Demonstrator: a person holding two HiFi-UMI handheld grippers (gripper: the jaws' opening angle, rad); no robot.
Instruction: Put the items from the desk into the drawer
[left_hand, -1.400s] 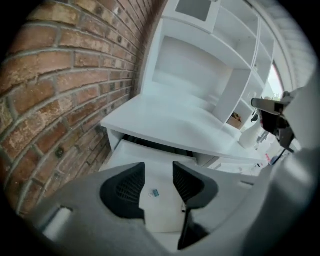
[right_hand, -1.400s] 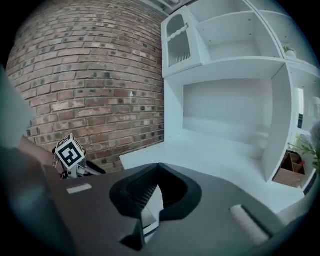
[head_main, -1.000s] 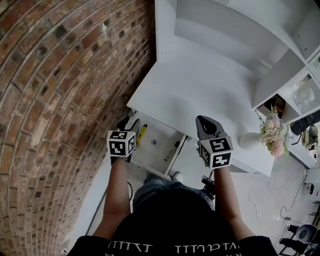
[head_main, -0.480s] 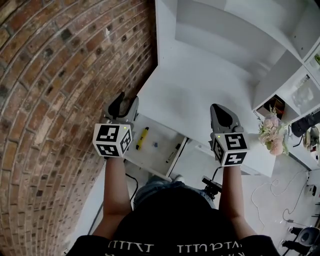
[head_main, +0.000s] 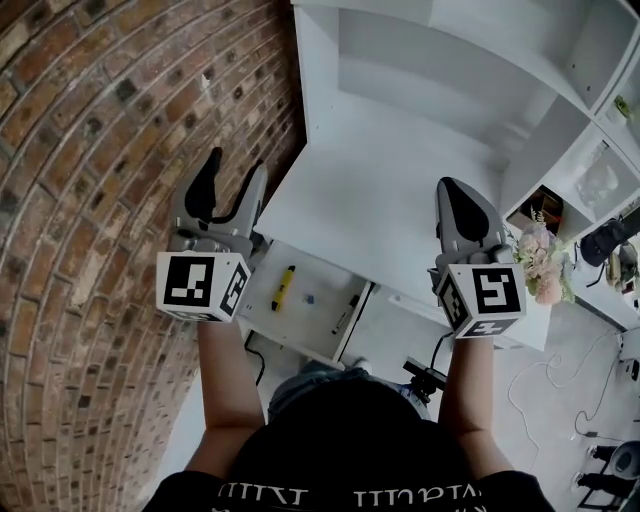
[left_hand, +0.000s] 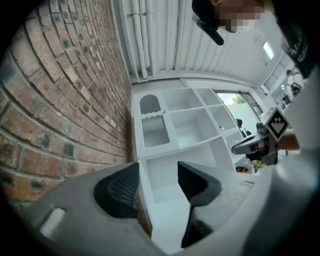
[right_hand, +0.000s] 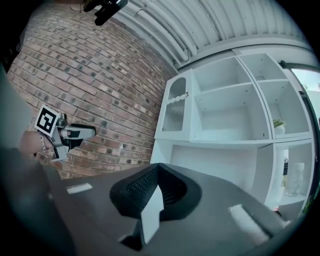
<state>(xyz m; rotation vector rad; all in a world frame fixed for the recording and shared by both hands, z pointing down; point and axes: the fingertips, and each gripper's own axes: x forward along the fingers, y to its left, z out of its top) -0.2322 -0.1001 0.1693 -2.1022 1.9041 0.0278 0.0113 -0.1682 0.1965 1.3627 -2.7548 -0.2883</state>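
Above the drawer (head_main: 300, 326), where the yellow marker (head_main: 284, 287) and black pen (head_main: 346, 309) lie, we hold both tools empty, the left gripper (head_main: 236, 166) with jaws just opened partway, the right gripper (head_main: 453, 187) closed, so we judge a square push on its front best.

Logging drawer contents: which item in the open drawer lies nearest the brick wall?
The yellow pen-shaped item, leftmost in the drawer; the small blue item and the black pen lie further right.

You'll find nothing legible: the white lettering (head_main: 352, 495) across your black shirt (head_main: 330, 450) is cut off, and the black-and-white marker cubes (head_main: 200, 287) above it show only square patterns.
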